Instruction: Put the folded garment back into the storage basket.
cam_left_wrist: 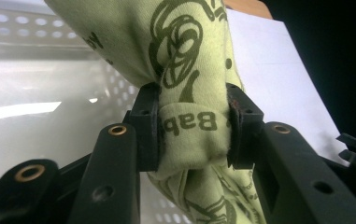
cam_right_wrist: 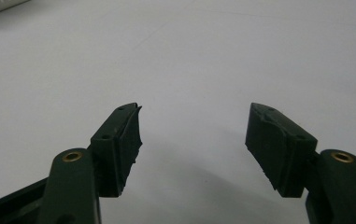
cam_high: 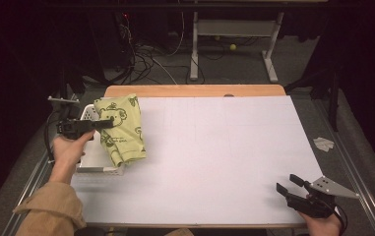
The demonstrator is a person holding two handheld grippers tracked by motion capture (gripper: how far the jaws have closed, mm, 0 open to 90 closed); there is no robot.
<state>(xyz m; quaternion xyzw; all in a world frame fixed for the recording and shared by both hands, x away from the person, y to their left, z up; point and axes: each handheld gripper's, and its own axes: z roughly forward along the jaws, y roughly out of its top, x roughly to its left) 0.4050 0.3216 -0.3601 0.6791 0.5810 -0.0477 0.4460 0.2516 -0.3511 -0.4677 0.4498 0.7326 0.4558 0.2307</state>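
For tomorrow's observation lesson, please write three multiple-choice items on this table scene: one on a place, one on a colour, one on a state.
1. Where does the white perforated plastic basket stand?
A. at the table's left edge
B. at the table's right edge
C. in the table's middle

2. What colour is the printed cloth?
A. red with white dots
B. light green with dark green print
C. plain blue

3. How does the right gripper stand?
A. shut on the cloth
B. shut on the basket
C. open, nothing between its jaws

Answers:
1 A: the high view shows it by the left hand.
2 B: the left gripper, clamped on it, shows both colours close up.
3 C: its jaws stand apart over the bare white table surface.
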